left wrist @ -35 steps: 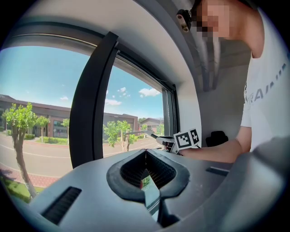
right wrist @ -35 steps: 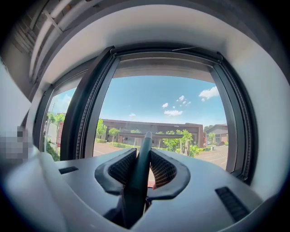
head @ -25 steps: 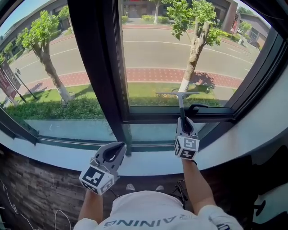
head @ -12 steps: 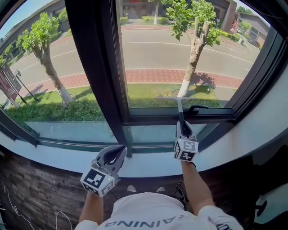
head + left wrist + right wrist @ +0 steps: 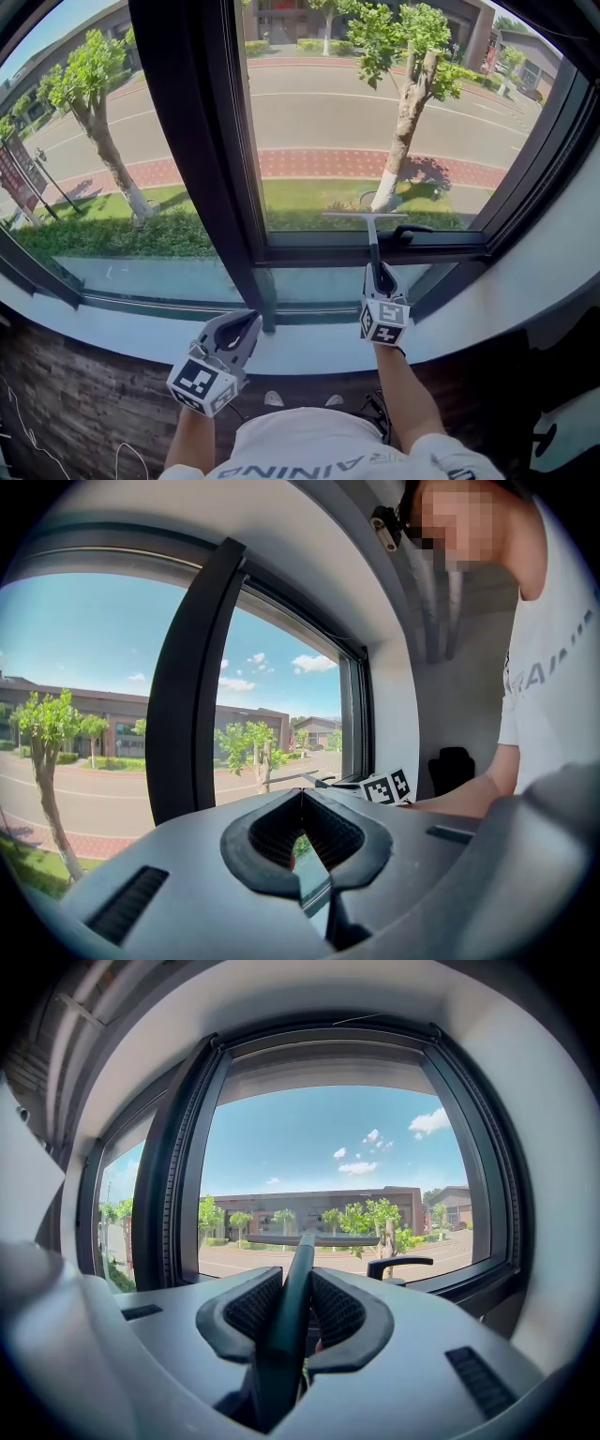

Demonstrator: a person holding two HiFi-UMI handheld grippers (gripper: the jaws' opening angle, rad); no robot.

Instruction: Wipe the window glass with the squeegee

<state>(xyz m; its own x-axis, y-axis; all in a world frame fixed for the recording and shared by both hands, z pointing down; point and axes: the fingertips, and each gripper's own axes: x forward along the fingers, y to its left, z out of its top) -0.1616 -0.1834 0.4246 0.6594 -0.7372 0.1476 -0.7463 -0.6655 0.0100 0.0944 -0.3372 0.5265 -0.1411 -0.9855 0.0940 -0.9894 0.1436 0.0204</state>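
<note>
The squeegee has a thin dark blade lying level low on the right window pane, just above the bottom frame. Its dark handle runs down into my right gripper, which is shut on it. In the right gripper view the handle sits between the pads and the blade crosses in front of the glass. My left gripper hangs over the white sill, left of the right one, shut and holding nothing. The left gripper view shows its pads meeting at the tips.
A wide dark mullion splits the window into left and right panes. A black window handle sticks out from the bottom frame just right of the blade. The white sill curves below. A person's arm shows in the left gripper view.
My right gripper has drawn the squeegee down the right pane, so the blade now sits closer to the bottom frame. The left gripper has hardly moved.
</note>
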